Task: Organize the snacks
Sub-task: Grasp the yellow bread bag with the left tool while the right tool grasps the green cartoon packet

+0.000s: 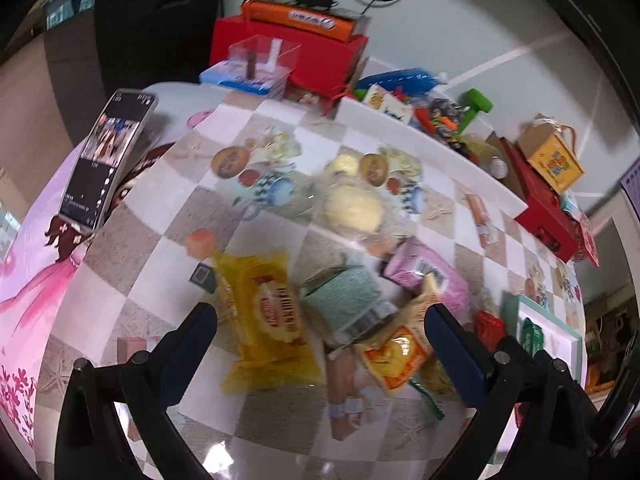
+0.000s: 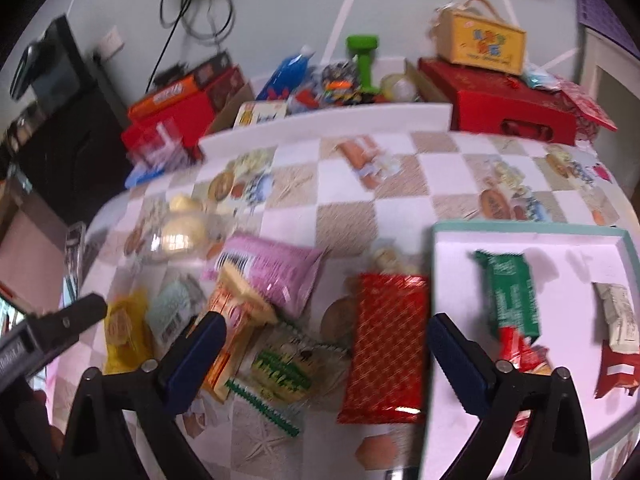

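Snack packets lie in a loose pile on the checkered tablecloth. In the left wrist view my left gripper (image 1: 320, 328) is open and empty above a yellow packet (image 1: 268, 320), a mint-green packet (image 1: 344, 296), an orange-yellow packet (image 1: 400, 356) and a pink packet (image 1: 428, 276). In the right wrist view my right gripper (image 2: 324, 340) is open and empty over a red foil packet (image 2: 386, 344) and a clear green-striped packet (image 2: 280, 372). A shallow white tray with a teal rim (image 2: 520, 229) holds a green packet (image 2: 512, 292), a small red packet (image 2: 524, 352) and a white bar (image 2: 620, 312).
A phone on a stand (image 1: 104, 160) sits at the left. Red boxes (image 2: 504, 104), a yellow carry box (image 2: 484, 42), a white board (image 2: 320, 120) and toys line the table's far edge. A bag of round buns (image 1: 352, 204) lies mid-table.
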`<state>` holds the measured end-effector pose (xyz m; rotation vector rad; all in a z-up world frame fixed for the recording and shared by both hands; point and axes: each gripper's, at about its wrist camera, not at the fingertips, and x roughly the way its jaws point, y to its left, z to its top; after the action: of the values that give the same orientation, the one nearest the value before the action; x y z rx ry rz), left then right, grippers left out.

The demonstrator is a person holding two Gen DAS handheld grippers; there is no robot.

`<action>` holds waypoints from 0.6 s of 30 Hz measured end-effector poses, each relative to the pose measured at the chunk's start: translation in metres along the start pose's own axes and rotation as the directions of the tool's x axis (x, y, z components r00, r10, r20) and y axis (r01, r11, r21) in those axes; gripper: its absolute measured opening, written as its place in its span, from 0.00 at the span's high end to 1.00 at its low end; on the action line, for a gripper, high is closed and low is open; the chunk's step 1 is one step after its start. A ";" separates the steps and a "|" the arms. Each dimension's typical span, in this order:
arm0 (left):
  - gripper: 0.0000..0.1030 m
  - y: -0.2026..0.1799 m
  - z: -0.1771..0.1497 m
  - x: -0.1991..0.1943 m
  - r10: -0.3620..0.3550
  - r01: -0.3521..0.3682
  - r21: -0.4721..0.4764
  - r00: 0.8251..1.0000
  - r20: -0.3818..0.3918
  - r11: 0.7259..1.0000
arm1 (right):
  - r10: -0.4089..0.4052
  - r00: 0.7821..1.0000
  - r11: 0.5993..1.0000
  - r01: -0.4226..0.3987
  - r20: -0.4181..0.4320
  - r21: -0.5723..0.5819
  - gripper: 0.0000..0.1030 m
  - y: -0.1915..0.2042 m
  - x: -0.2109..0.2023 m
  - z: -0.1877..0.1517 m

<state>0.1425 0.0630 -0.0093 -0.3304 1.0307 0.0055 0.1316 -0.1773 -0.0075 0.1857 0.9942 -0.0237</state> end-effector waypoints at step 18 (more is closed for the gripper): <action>0.30 0.024 -0.008 0.050 0.119 -0.126 -0.047 0.984 -0.133 0.991 | -0.071 0.984 0.993 0.053 -0.164 -0.110 0.29 0.029 0.046 -0.026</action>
<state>0.1575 0.0762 -0.0616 -0.3205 1.1806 0.1248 0.1386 -0.1413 -0.0557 0.0606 1.1661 -0.0126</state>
